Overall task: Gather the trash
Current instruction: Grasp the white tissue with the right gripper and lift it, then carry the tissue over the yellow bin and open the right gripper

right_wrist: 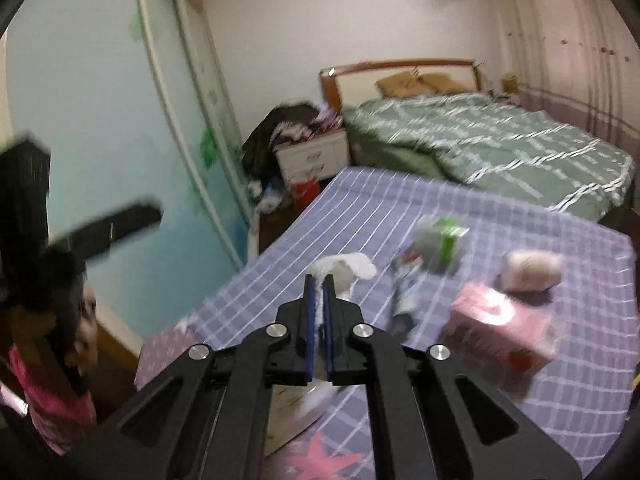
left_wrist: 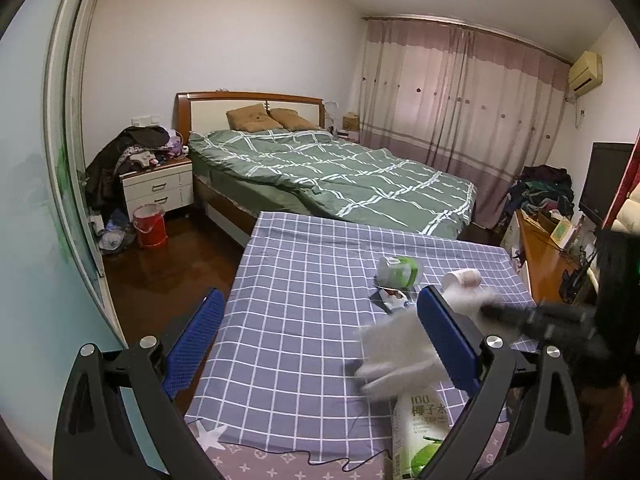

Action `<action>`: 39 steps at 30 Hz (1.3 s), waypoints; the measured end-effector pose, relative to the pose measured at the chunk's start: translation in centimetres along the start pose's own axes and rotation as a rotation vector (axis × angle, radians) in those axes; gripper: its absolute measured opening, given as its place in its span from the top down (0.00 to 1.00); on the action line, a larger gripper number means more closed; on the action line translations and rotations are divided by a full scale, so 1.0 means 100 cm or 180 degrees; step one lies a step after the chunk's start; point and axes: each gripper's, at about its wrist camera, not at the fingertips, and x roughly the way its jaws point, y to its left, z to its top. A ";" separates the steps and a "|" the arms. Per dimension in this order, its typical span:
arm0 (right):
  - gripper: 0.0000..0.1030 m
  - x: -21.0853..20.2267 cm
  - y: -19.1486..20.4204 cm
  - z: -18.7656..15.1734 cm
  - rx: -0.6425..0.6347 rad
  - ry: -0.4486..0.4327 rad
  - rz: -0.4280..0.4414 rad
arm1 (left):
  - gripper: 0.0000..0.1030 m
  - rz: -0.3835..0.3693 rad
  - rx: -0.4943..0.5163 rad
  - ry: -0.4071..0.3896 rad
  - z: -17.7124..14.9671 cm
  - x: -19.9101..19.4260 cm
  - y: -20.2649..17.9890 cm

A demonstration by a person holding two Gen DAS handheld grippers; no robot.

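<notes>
My right gripper (right_wrist: 319, 280) is shut on a crumpled white tissue (right_wrist: 348, 266) and holds it above the checked purple cloth (right_wrist: 420, 200). The same tissue (left_wrist: 400, 350) shows blurred in the left wrist view, with the right gripper (left_wrist: 532, 316) behind it. My left gripper (left_wrist: 320, 304) is open and empty above the cloth (left_wrist: 300, 320). On the cloth lie a clear cup with a green label (left_wrist: 400, 272), a small wrapper (left_wrist: 394, 298), a pinkish paper cup on its side (left_wrist: 462, 279) and a coconut water carton (left_wrist: 420, 428). A pink box (right_wrist: 500, 328) lies at the right.
A green bed (left_wrist: 340, 172) stands beyond the cloth. A red bucket (left_wrist: 150, 226) sits on the floor by a white nightstand (left_wrist: 158, 188) piled with clothes. A wooden desk (left_wrist: 540, 252) and a TV (left_wrist: 608, 180) are at the right. A person in pink (right_wrist: 52, 360) is at the left.
</notes>
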 end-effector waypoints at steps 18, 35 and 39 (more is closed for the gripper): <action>0.96 -0.173 -0.154 -0.001 0.0734 -0.0908 -0.1341 | 0.07 -0.0286 0.0204 0.0174 -0.008 0.027 -0.053; 0.88 -0.220 -0.329 -0.133 0.1682 -0.0362 -0.2698 | 0.07 -0.0412 0.0481 0.0357 -0.011 0.060 -0.114; 0.70 -0.218 -0.339 -0.142 0.1764 -0.0378 -0.2905 | 0.07 -0.0430 0.0520 0.0394 -0.012 0.067 -0.122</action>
